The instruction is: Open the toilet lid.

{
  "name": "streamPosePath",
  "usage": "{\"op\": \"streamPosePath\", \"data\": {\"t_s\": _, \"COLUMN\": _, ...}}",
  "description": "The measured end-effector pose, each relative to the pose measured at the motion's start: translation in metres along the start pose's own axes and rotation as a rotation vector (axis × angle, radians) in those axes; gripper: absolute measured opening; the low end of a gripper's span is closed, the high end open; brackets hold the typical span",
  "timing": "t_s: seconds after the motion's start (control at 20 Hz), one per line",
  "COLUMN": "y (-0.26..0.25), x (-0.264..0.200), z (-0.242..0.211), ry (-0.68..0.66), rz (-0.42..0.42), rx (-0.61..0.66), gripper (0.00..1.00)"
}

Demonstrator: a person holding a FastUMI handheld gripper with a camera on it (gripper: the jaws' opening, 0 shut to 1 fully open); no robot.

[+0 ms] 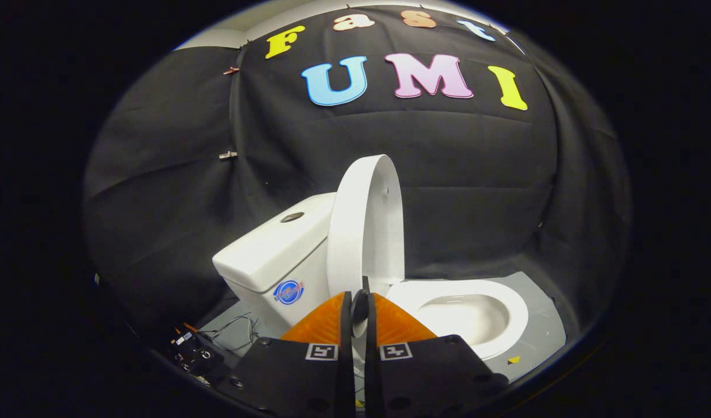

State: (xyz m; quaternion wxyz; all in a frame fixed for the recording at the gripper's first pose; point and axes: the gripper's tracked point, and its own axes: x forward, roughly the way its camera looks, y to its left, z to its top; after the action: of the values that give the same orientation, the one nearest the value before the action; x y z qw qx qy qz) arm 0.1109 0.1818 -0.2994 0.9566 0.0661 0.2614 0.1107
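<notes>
The white toilet lid [364,220] stands raised, nearly upright, just in front of the tank [274,249] and seen almost edge-on. Below it the seat and bowl [465,316] lie uncovered. My gripper [359,296] sits low, just short of the lid's hinge end, with its fingers [326,325] drawn together to a thin slit. Nothing is pressed between them, and the lid rises just beyond the tips.
The tank has a round flush button [292,217] on top. The toilet stands on a grey floor mat [541,325]. Loose wires and a small dark device [198,348] lie on the floor beside the tank. Black cloth walls close in behind.
</notes>
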Motion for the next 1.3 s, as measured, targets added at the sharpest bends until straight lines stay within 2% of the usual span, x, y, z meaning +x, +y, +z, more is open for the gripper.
{"op": "streamPosePath", "data": {"t_s": 0.4, "y": 0.04, "x": 0.016, "z": -0.004, "ry": 0.011, "rz": 0.072, "rx": -0.016, "gripper": 0.11}}
{"op": "streamPosePath", "data": {"t_s": 0.7, "y": 0.053, "x": 0.02, "z": -0.005, "ry": 0.01, "rz": 0.086, "rx": -0.023, "gripper": 0.11}}
{"op": "streamPosePath", "data": {"t_s": 0.75, "y": 0.061, "x": 0.019, "z": -0.005, "ry": 0.007, "rz": 0.127, "rx": -0.017, "gripper": 0.11}}
{"op": "streamPosePath", "data": {"t_s": 0.85, "y": 0.064, "x": 0.023, "z": -0.005, "ry": 0.003, "rz": 0.131, "rx": -0.015, "gripper": 0.24}}
{"op": "streamPosePath", "data": {"t_s": 0.95, "y": 0.063, "x": 0.023, "z": -0.004, "ry": 0.005, "rz": 0.144, "rx": 0.0, "gripper": 0.24}}
{"op": "streamPosePath", "data": {"t_s": 1.05, "y": 0.063, "x": 0.024, "z": -0.003, "ry": 0.008, "rz": 0.132, "rx": 0.002, "gripper": 0.36}}
{"op": "streamPosePath", "data": {"t_s": 1.2, "y": 0.068, "x": 0.019, "z": 0.004, "ry": -0.007, "rz": 0.152, "rx": 0.001, "gripper": 1.0}}
{"op": "streamPosePath", "data": {"t_s": 1.3, "y": 0.068, "x": 0.013, "z": 0.014, "ry": -0.033, "rz": 0.159, "rx": 0.013, "gripper": 0.99}}
